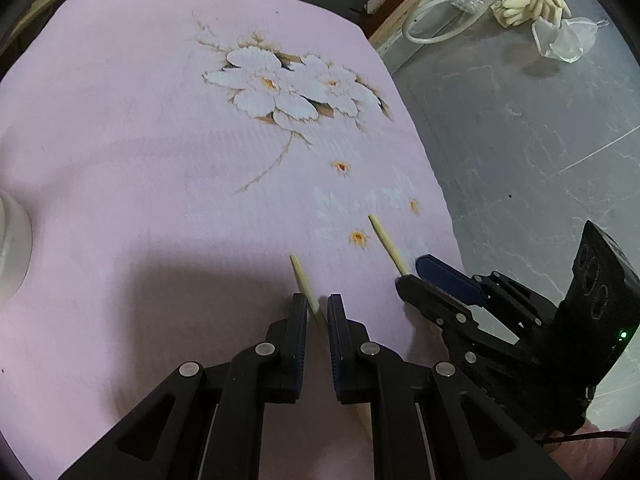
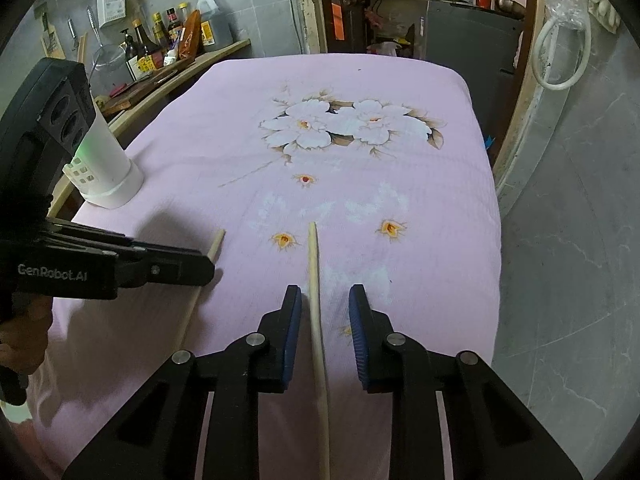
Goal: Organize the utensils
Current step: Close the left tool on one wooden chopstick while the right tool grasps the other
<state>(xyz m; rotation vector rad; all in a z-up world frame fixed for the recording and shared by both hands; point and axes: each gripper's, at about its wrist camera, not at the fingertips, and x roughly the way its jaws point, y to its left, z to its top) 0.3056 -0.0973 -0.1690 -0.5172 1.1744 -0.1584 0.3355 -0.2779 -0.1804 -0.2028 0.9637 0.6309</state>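
Observation:
Two pale wooden chopsticks lie on the pink flowered tablecloth [image 2: 360, 80]. The left chopstick [image 1: 302, 280] [image 2: 216, 244] runs between the fingers of my left gripper [image 1: 318, 308] [image 2: 208, 270], which is shut on it, low on the cloth. The right chopstick [image 2: 313, 264] [image 1: 386, 240] lies between the blue pads of my right gripper [image 2: 325, 300] [image 1: 410, 270]. It rests close against the left pad, with a clear gap to the right pad, so that gripper is open around it. A white slotted utensil holder [image 2: 108, 164] [image 1: 12, 248] stands at the table's left side.
The table's right edge [image 2: 494, 216] drops to a grey tiled floor [image 2: 580, 240]. A wooden shelf with several bottles [image 2: 160, 44] runs along the back left. A hand [image 2: 20, 344] holds the left gripper's body at the lower left.

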